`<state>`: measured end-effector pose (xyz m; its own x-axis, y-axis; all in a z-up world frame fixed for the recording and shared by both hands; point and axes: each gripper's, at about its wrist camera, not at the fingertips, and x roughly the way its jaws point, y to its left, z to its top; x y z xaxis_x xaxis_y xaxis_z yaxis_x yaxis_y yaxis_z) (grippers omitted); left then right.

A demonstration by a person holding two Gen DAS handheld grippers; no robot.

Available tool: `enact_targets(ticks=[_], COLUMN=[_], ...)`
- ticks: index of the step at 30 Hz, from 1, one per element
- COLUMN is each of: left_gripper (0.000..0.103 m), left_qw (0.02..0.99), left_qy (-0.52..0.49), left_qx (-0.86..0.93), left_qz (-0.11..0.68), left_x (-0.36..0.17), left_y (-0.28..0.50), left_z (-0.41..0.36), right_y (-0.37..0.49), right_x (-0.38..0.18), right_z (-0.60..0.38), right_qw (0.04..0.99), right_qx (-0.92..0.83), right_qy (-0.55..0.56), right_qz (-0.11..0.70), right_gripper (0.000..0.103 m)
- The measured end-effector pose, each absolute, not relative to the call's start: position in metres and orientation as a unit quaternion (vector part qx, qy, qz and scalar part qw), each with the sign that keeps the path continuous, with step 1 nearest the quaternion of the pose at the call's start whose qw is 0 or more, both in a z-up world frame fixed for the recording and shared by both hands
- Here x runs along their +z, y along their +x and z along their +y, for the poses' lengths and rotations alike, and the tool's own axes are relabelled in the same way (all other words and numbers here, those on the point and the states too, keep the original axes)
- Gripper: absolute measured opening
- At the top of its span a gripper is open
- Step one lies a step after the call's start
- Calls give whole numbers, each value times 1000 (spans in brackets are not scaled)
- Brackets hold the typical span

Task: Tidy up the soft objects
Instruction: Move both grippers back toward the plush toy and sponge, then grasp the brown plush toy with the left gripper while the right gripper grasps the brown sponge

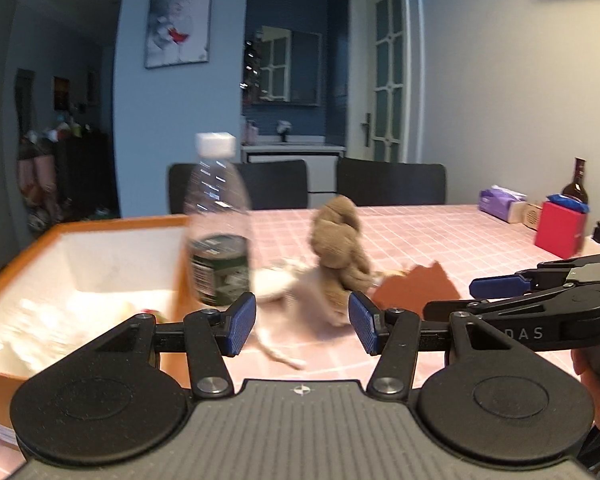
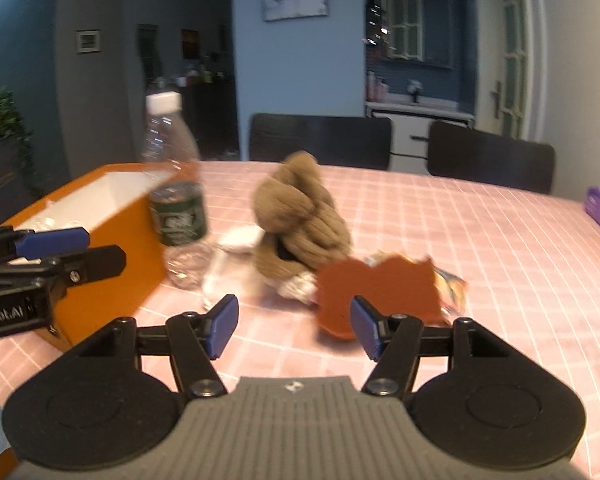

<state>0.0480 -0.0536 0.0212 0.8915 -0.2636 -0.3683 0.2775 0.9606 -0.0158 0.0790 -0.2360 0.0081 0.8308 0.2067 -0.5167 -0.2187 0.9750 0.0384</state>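
Note:
A brown knitted soft bundle (image 1: 338, 242) (image 2: 300, 216) sits mid-table on pale cloth (image 1: 300, 308). A flat red-brown piece (image 1: 416, 290) (image 2: 380, 294) lies to its right. An orange box with a white inside (image 1: 80, 264) (image 2: 100, 216) stands at the left, holding white soft things. My left gripper (image 1: 302, 322) is open and empty, just before the brown bundle. My right gripper (image 2: 294, 328) is open and empty, just before the red-brown piece. Each gripper shows in the other's view (image 1: 500, 296) (image 2: 60, 248).
A clear water bottle with a green label (image 1: 218, 224) (image 2: 174, 188) stands beside the box. A crinkled snack wrapper (image 2: 452, 288) lies behind the red-brown piece. A purple tissue pack (image 1: 500, 198), a red box (image 1: 560, 232) and a dark bottle (image 1: 576, 182) stand far right. Chairs (image 1: 392, 182) line the far edge.

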Motion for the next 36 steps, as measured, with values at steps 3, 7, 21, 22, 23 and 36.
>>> enact_targets(ticks=[3,7,21,22,23,36], left_gripper=[64,64,67,67,66,18], left_qw=[967,961,960,958,955,946], left_qy=[24,38,34,28,21,32], left_qx=[-151,-159,-117,-119,-124,-130], left_qz=[205,224,253,261,267,296], left_x=[8,-5,-14,-15,-17,-29], left_y=[56,66,141,147,152,183], left_z=[-69,-82,-114,-113,-113,-121], right_y=[81,86,148,153,158,189], right_x=[-3,-14,-26,-28,-30,-51], right_z=[-248,-262,-272,-273,-275,-273], right_qw=[956,954,954,953,952,937], right_qx=[89,70,30,28,27,37], right_qy=[-8,0,38,40,42,31], right_qz=[280,291,297,299,302,345], right_gripper=[62,62,76,76,76,101])
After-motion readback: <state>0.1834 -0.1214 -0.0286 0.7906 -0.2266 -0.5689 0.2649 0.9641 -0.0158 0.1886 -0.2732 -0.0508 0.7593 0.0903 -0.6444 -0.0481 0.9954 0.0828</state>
